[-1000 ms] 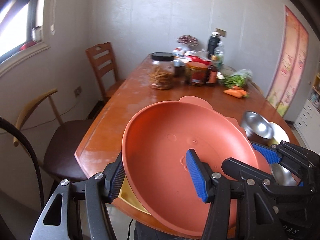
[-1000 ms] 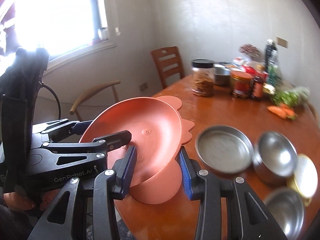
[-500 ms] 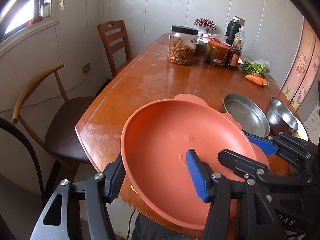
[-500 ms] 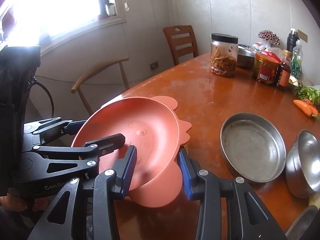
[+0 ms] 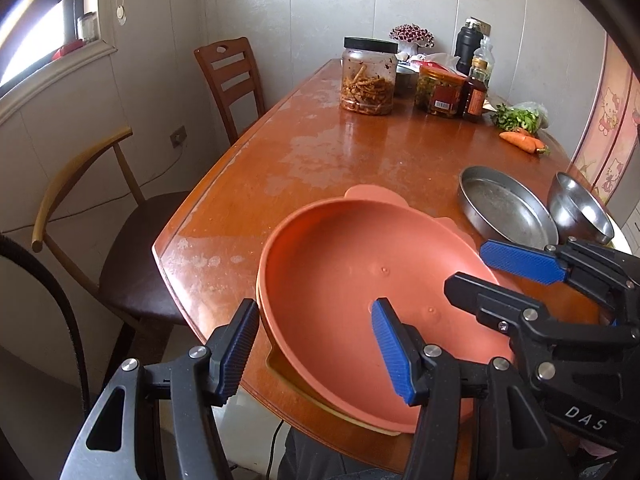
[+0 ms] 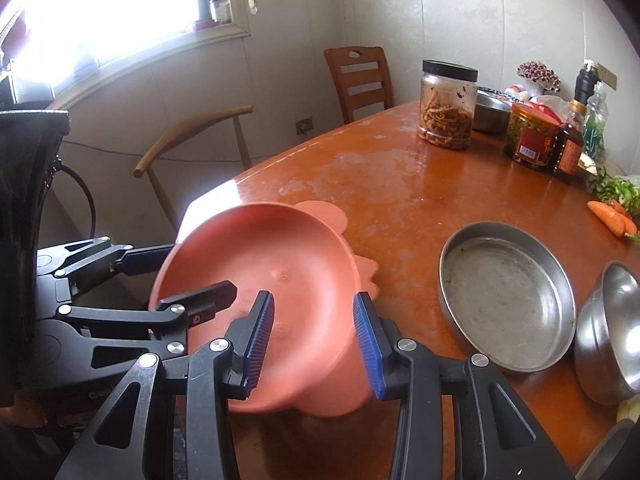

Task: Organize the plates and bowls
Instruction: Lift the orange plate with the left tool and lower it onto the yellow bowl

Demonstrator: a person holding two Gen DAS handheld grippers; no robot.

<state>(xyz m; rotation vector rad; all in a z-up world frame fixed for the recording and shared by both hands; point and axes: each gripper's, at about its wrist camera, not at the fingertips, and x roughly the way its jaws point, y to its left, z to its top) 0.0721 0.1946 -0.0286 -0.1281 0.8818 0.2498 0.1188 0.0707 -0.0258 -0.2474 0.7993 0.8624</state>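
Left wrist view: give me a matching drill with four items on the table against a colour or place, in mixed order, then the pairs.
Items:
1. plate
2. pan
3. carrot
4. jar

Descriptions:
A. black lid, at the far end
B. salmon pink, nearest the camera
C. bare metal, beside the steel bowl
D. orange, next to the greens

Pairs: 1-B, 2-C, 3-D, 4-A
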